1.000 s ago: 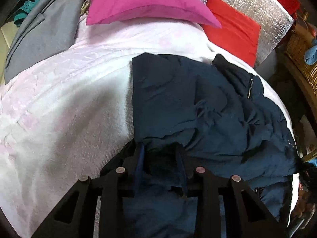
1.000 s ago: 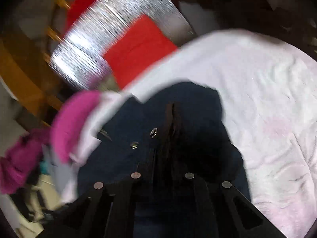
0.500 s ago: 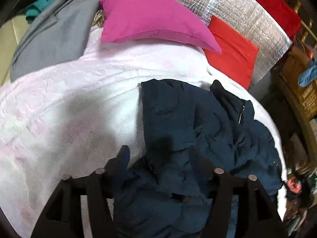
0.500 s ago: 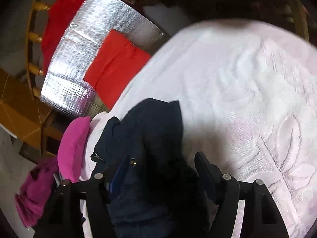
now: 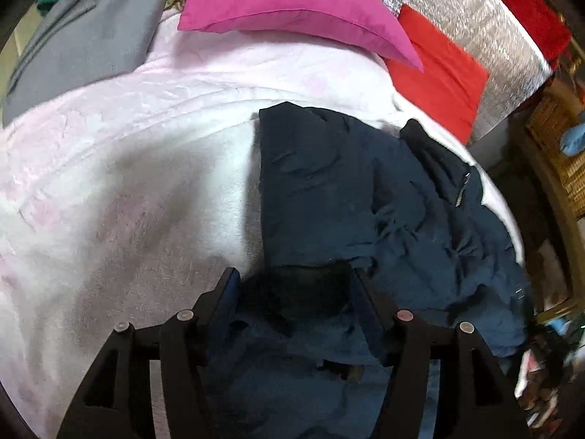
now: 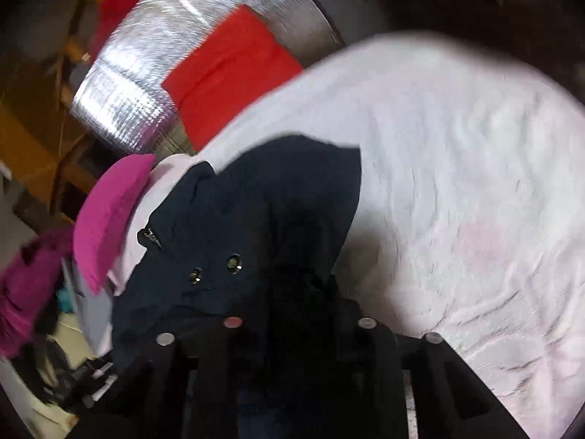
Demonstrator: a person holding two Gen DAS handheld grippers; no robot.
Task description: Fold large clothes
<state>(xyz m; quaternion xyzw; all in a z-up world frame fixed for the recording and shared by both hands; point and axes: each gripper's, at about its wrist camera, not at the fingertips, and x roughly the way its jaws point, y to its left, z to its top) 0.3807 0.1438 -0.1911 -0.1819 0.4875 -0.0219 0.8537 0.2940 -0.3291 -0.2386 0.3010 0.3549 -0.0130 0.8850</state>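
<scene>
Where the right gripper [image 6: 292, 292] meets the navy jacket [image 5: 329, 190], blur and shadow hide its fingers, which have just been closing; their grip cannot be told. Left gripper [image 5: 292, 285] fingers stand apart over the jacket on the bed [image 5: 128, 183], below a magenta pillow [image 5: 292, 0].

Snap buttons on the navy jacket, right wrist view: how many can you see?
2. Both sit side by side on the navy jacket, just above the right gripper: one lower left, one upper right. Folds may hide others.
</scene>
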